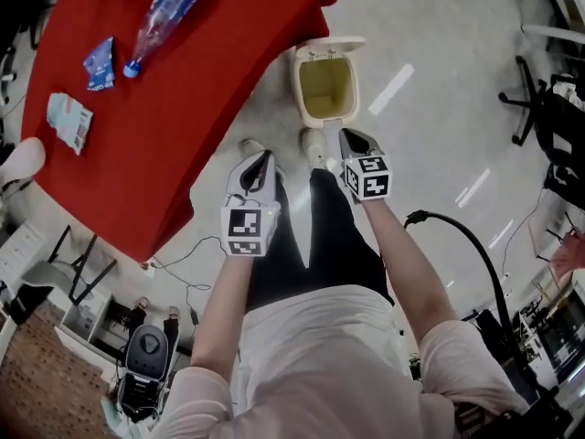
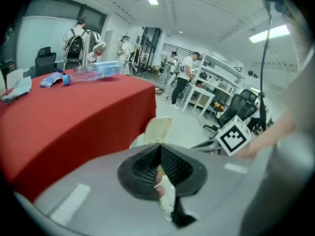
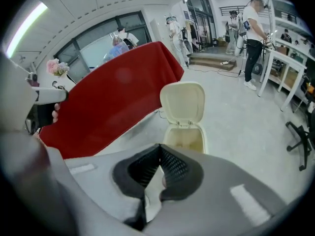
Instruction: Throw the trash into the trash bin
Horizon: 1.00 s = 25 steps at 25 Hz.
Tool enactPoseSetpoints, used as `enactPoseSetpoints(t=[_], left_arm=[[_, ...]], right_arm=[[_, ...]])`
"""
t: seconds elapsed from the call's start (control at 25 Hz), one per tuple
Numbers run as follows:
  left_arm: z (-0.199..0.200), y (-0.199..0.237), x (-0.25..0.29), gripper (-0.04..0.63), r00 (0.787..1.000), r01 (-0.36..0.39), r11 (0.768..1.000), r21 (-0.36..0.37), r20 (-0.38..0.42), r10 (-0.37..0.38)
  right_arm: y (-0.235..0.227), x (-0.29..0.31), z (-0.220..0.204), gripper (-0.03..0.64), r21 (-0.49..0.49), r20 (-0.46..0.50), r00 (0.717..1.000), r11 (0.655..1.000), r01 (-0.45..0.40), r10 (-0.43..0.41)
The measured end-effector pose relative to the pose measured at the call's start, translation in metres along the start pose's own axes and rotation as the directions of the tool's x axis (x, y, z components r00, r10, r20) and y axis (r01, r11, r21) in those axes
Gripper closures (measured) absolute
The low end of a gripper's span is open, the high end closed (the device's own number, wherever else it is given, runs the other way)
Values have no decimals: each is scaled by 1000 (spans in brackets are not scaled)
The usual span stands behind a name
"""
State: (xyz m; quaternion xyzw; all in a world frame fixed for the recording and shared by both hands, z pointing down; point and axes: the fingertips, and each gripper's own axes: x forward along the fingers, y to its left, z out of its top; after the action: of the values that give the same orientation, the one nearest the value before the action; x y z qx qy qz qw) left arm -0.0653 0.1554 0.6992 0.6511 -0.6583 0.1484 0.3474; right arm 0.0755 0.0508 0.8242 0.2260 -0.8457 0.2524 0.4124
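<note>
While both grippers hang in front of the person's dark-trousered legs [image 1: 320,236], we judge the task barely begun, or paused between rounds. The left gripper [image 1: 263,161] has its ribbed black jaws pressed together; a pale sliver sits at their base in its own view, and we cannot tell whether that is a scrap or part of the tool. The right gripper [image 1: 352,140] likewise has its jaws closed tip to tip with nothing that we can see between them. It points down toward the cream plastic trash bin [image 1: 356,88], which stands on the grey floor [image 1: 430,108] with its hinged lid thrown back, just off a corner of the red-clothed table [image 1: 183,117].

The trash lies on that cloth: a clear crushed plastic bottle with a blue cap [image 1: 164,16] toward the far edge, a small blue wrapper [image 1: 99,64] just beside its cap, and a white-and-blue packet [image 1: 70,122] near the left edge. We see nothing in the bin's yellowish well, so by our reckoning three pieces are left to fetch and drop
</note>
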Motion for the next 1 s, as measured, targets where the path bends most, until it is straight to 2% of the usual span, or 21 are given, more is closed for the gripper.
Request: enactPoseSetpoints(t=[0.2, 0.56, 0.76, 1.0], left_arm=[[49, 1, -30, 591, 999, -31, 999, 23, 18, 31], [94, -2, -88, 591, 997, -65, 997, 37, 44, 63], [116, -15, -117, 591, 996, -43, 999, 9, 72, 43], [135, -28, -142, 591, 996, 6, 1000, 16, 93, -8]], right_arm=[[18, -42, 55, 617, -33, 62, 997, 998, -48, 50], [52, -115, 124, 617, -81, 151, 982, 992, -97, 109], [69, -164, 144, 617, -112, 214, 966, 986, -127, 148], [84, -219, 162, 617, -170, 280, 944, 977, -130, 175]])
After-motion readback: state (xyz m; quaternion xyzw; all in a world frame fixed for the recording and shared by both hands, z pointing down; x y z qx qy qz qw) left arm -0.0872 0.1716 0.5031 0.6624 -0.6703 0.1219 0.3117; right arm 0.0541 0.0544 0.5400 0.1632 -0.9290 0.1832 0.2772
